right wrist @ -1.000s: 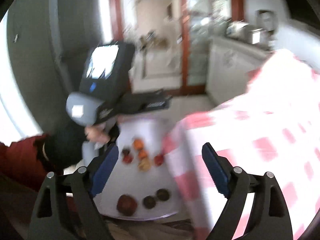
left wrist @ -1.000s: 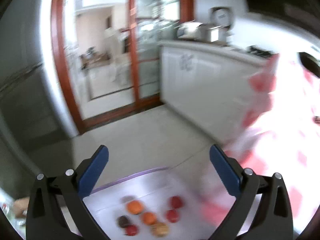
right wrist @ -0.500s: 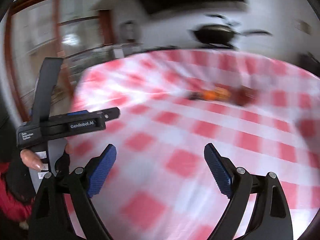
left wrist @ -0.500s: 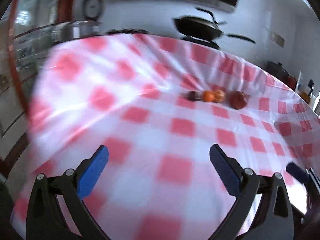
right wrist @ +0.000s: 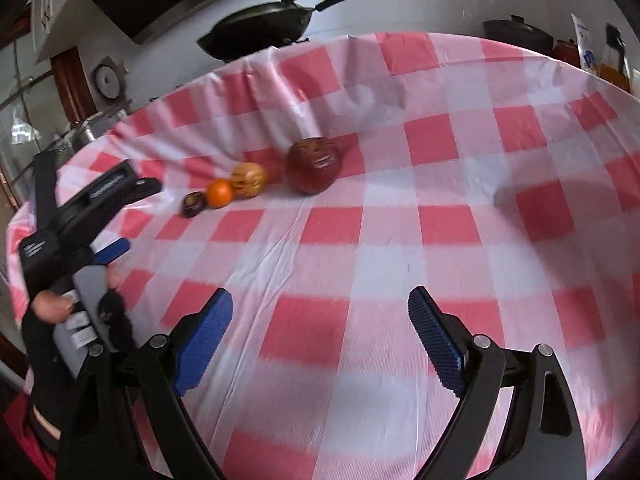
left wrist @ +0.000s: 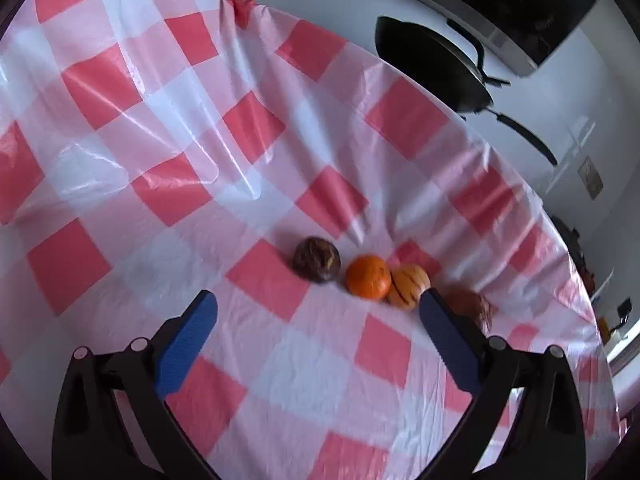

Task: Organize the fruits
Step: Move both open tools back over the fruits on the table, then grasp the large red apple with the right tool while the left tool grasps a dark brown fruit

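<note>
Several fruits lie in a row on the red-and-white checked tablecloth [left wrist: 168, 192]. In the left wrist view: a dark brown fruit [left wrist: 317, 259], an orange [left wrist: 368, 277], a striped tan fruit [left wrist: 409, 284] and a reddish-brown fruit [left wrist: 468, 305] partly behind my right finger. My left gripper [left wrist: 318, 308] is open and empty just in front of them. In the right wrist view the same row shows farther off: the dark fruit [right wrist: 193, 203], the orange [right wrist: 219, 193], the striped fruit [right wrist: 249, 180], the big reddish-brown fruit [right wrist: 314, 165]. My right gripper [right wrist: 320, 304] is open and empty, well short of them.
A black wok [left wrist: 432, 66] and a pan [right wrist: 260, 28] stand on the counter beyond the table's far edge. A dark pot [right wrist: 516, 34] and bottles are at the back right. The left gripper's body and the hand [right wrist: 76, 264] fill the left of the right wrist view.
Both grippers have swung from the white tray of fruits off the table to the table top. They have then come closer to the row of fruits. Both stay open.
</note>
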Tool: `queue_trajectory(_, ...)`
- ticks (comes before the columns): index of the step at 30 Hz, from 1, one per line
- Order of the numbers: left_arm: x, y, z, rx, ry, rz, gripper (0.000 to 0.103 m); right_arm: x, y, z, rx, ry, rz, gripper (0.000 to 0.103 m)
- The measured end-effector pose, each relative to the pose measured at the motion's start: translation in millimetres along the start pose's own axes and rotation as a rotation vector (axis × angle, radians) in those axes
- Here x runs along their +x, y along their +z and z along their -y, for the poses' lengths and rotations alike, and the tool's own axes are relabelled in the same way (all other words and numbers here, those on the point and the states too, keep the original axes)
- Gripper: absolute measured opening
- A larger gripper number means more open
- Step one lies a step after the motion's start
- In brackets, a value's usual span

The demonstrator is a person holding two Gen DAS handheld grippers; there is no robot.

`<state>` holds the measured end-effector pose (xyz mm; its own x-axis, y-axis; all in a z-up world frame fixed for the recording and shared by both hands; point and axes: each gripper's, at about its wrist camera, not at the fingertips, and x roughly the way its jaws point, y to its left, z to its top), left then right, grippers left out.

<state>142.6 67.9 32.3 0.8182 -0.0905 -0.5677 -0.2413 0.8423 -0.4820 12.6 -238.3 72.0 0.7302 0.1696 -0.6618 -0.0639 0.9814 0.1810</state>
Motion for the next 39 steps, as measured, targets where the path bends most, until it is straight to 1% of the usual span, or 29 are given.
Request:
queue_trajectory(2,4,1,-5,-0.002,0.016,-0.004,0.101,20,14,-6,-0.031,-0.029,-0.011,0.087)
queue_trajectory(3,3,1,-9,-0.005,0.009,-0.009,0.101,30,21,-7,-0.036,-0.033,-0.017,0.087)
queue_trajectory(8,-2,-1,-9,0.052,-0.012,0.001,0.101,91,56,-14,-0.005,-0.057,-0.063,0.087)
queue_trajectory(9,-1,-1,-8,0.053,-0.013,-0.004,0.101,107,64,-16,0.001,-0.074,-0.079,0.087)
queue_trajectory(12,4,0,-11,0.041,-0.014,-0.022,0.101,136,83,-20,0.007,-0.109,-0.099,0.087)
queue_trajectory(15,8,1,-17,0.008,-0.011,-0.036,0.101,155,97,-19,0.021,-0.13,-0.106,0.087)
queue_trajectory(20,9,1,-18,0.006,-0.005,-0.043,0.101,177,111,-15,0.052,-0.148,-0.125,0.086)
queue_trajectory(21,9,1,-17,0.008,-0.003,-0.042,0.101,182,113,-16,0.047,-0.148,-0.138,0.079)
queue_trajectory(22,9,1,-17,0.01,-0.002,-0.043,0.101,186,114,-17,0.041,-0.153,-0.153,0.077)
queue_trajectory(24,9,1,-17,0.008,-0.004,-0.047,0.101,188,115,-17,0.048,-0.162,-0.149,0.064)
queue_trajectory(25,9,1,-18,0.007,-0.004,-0.048,0.101,185,115,-17,0.057,-0.142,-0.139,0.063)
queue_trajectory(27,9,1,-17,0.014,-0.008,-0.053,0.101,178,110,-15,0.082,-0.139,-0.129,0.063)
queue_trajectory(30,10,0,-15,0.028,-0.005,-0.054,0.101,147,89,-6,0.173,-0.073,-0.086,0.063)
queue_trajectory(32,10,-1,-13,0.043,-0.003,-0.055,0.101,127,73,-3,0.2,-0.048,-0.051,0.063)
queue_trajectory(34,10,-2,-11,0.054,-0.001,-0.058,0.101,113,62,3,0.238,-0.017,-0.035,0.063)
queue_trajectory(38,13,-2,-9,0.071,0.036,-0.084,0.101,95,46,16,0.312,0.008,0.012,0.063)
queue_trajectory(39,14,-2,-8,0.083,0.058,-0.09,0.101,92,45,18,0.318,0.019,0.026,0.063)
